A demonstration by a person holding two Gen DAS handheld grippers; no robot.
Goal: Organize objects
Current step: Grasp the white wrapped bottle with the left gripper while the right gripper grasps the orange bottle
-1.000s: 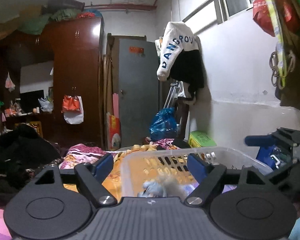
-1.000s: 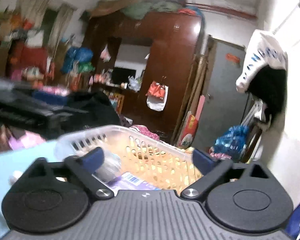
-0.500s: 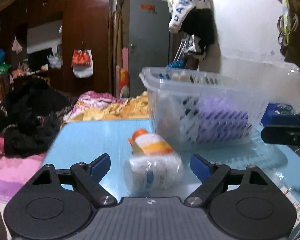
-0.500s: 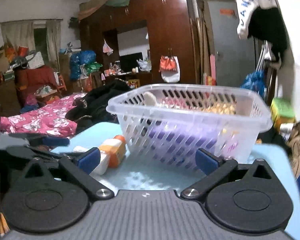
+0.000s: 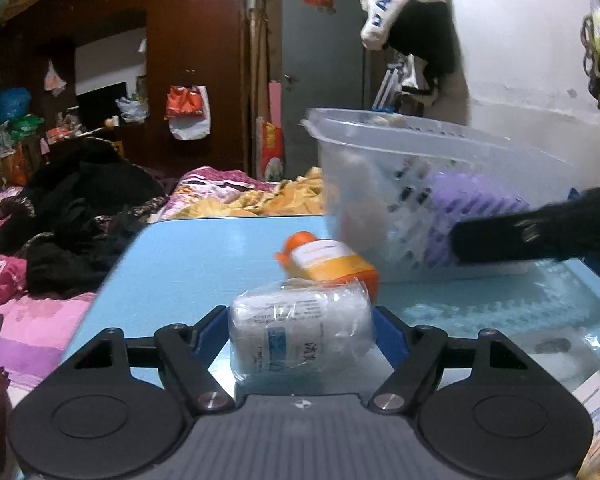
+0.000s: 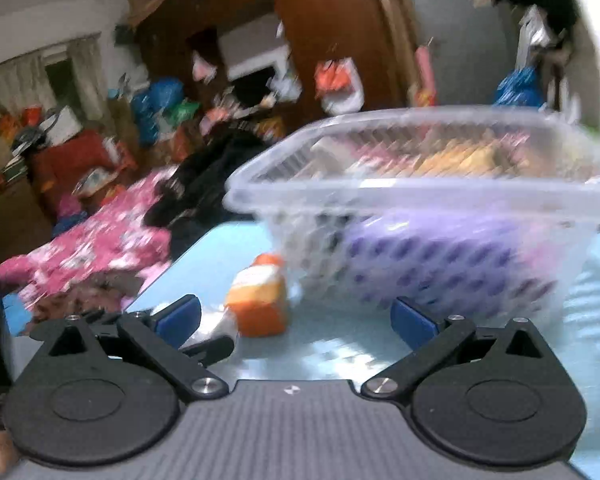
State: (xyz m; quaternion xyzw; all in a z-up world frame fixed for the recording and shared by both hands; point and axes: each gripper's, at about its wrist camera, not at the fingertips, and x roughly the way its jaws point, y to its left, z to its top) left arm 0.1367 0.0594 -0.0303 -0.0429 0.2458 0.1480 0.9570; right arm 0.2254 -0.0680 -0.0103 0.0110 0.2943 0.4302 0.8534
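A clear plastic basket [image 5: 440,148] holding a purple packet [image 5: 476,200] stands on the light blue table [image 5: 204,256]. An orange-capped bottle [image 5: 328,260] lies on its side in front of it. My left gripper [image 5: 300,332] has its blue pads against both sides of a white plastic-wrapped bottle [image 5: 300,336] lying on the table. My right gripper [image 6: 296,316] is open and empty, just before the orange bottle [image 6: 260,296] and the basket [image 6: 440,184]. That view is blurred.
A bed with pink bedding [image 5: 28,312] and dark clothes [image 5: 80,216] lies left of the table. A white wrapped packet [image 5: 560,356] lies at the table's right front. The right gripper's black finger [image 5: 540,232] crosses before the basket. A wardrobe [image 5: 180,60] stands behind.
Both grippers dropped from above the basket to table level. My left gripper moved forward and its pads closed in around the white wrapped bottle. The right gripper moved nearer the basket.
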